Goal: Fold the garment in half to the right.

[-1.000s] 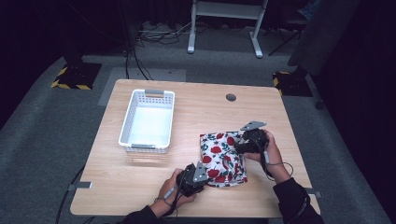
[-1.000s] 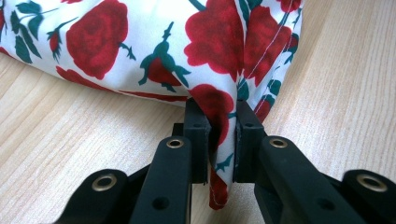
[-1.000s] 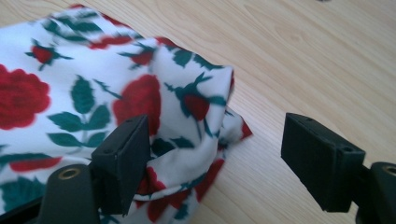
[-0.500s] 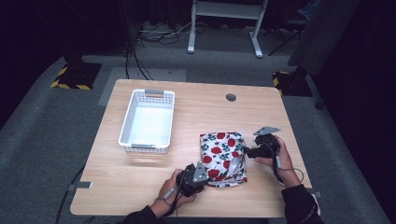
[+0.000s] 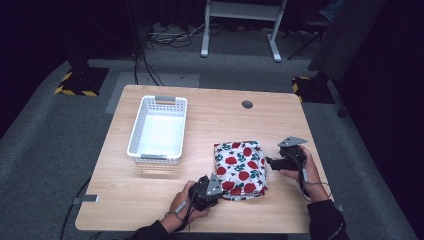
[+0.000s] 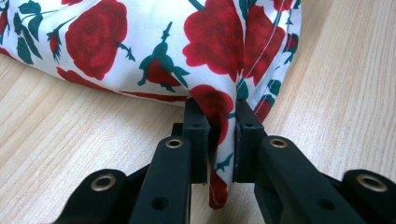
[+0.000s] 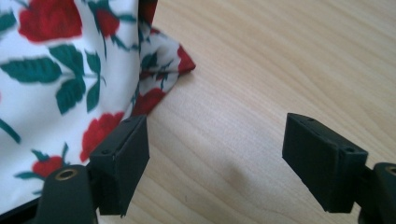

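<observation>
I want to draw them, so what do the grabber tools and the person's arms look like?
Each hand-held gripper, left and right, is black with two blocky jaws and brass-coloured rivets, a grey three-cornered plate on top and a thin dark cable trailing back. The person wears dark sleeves.

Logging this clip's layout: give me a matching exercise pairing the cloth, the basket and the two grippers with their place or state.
Things:
1. rose-print cloth
2. white basket
3. left gripper
4. right gripper

States:
A. open, beside the cloth's right edge
B. empty, on the table's left half
C. folded, on the table's right half
D. shut on a cloth corner

Pairs: 1-C, 2-B, 3-D, 4-A
</observation>
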A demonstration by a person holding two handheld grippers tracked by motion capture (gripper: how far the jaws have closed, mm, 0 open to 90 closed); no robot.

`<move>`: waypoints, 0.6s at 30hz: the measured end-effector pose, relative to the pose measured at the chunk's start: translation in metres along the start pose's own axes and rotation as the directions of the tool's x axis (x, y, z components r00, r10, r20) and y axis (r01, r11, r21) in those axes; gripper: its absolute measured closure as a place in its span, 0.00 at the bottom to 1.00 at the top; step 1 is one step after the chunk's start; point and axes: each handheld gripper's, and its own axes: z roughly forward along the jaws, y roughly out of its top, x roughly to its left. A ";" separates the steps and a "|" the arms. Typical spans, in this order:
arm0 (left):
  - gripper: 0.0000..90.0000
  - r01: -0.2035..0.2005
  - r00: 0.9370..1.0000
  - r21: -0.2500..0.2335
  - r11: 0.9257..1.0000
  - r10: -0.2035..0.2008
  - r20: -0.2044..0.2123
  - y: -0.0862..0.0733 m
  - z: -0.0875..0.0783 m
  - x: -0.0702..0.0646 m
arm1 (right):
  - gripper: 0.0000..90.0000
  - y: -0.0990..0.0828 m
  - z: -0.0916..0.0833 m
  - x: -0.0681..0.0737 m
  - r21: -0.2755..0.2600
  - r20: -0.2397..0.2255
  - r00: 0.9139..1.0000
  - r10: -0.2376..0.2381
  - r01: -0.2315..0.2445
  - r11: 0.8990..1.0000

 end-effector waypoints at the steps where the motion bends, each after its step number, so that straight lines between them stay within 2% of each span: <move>1: 0.88 0.000 1.000 0.001 1.000 0.000 0.000 0.000 0.000 0.000 | 0.26 0.001 -0.002 -0.001 -0.014 0.002 1.000 0.012 -0.012 1.000; 4: 0.88 0.006 1.000 0.008 1.000 -0.006 0.010 -0.001 -0.002 0.002 | 0.27 0.008 -0.011 -0.003 -0.072 -0.022 0.999 0.046 -0.048 0.996; 6: 0.88 0.006 1.000 0.004 1.000 -0.006 0.012 -0.001 -0.002 0.002 | 0.27 0.015 -0.017 0.001 -0.109 -0.040 0.998 0.043 -0.047 0.993; 13: 0.88 -0.001 1.000 0.005 1.000 0.001 0.015 -0.002 -0.002 0.003 | 0.27 0.030 -0.020 0.016 -0.144 -0.090 0.996 0.016 -0.029 0.989; 15: 0.88 -0.002 1.000 0.005 1.000 0.001 0.015 -0.002 -0.002 0.003 | 0.27 0.035 -0.020 0.020 -0.162 -0.126 0.992 0.022 -0.043 0.986; 17: 0.88 -0.001 1.000 0.004 1.000 0.001 0.018 -0.002 -0.002 0.004 | 0.27 0.040 -0.016 0.025 -0.160 -0.145 0.989 0.020 -0.044 0.986; 18: 0.88 -0.001 1.000 0.004 1.000 0.001 0.019 -0.002 -0.002 0.004 | 0.26 0.043 -0.009 0.031 -0.145 -0.157 0.987 0.009 -0.033 0.989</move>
